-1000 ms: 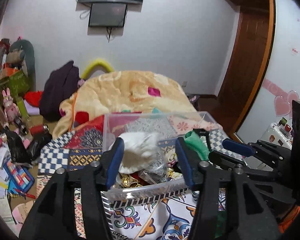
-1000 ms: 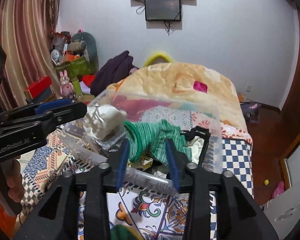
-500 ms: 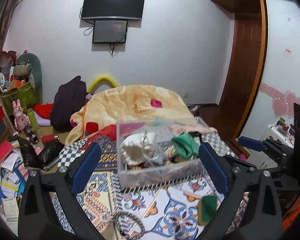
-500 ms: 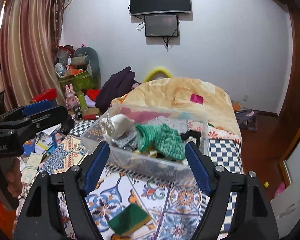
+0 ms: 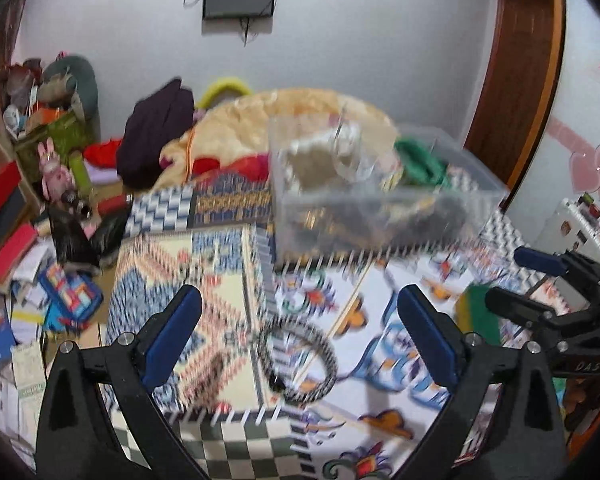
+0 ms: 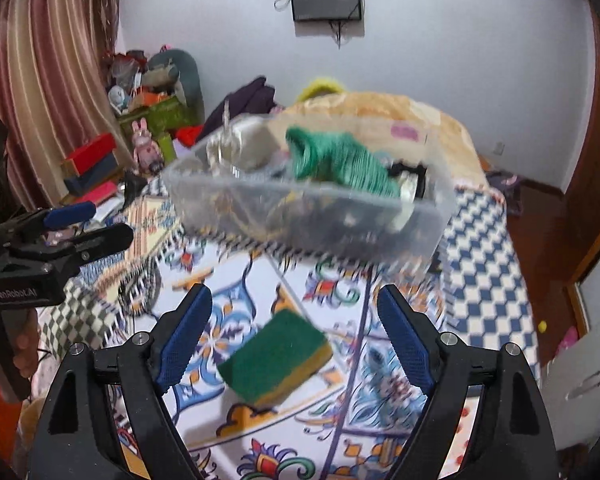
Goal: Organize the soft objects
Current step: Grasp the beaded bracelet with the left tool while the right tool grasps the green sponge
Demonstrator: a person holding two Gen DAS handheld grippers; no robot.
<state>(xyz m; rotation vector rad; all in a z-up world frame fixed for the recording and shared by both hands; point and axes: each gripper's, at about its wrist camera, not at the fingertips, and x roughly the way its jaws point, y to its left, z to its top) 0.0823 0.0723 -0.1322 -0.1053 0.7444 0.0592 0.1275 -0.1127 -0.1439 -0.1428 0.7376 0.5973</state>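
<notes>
Both grippers' jaws wide, empty; green sponge (image 6: 275, 356) before right gripper (image 6: 295, 334), clear bin (image 6: 308, 208) beyond

White print "GenRobot.AI" sits on the black plastic body of the left claw (image 6: 84, 220), seen at the left edge of the right wrist view. Faint letters reading roughly "DAS" sit on the black plastic body of the right claw (image 5: 536, 280) at the right edge of the left wrist view, partly blurred. Print on the scattered floor books is too blurred to read.
</notes>
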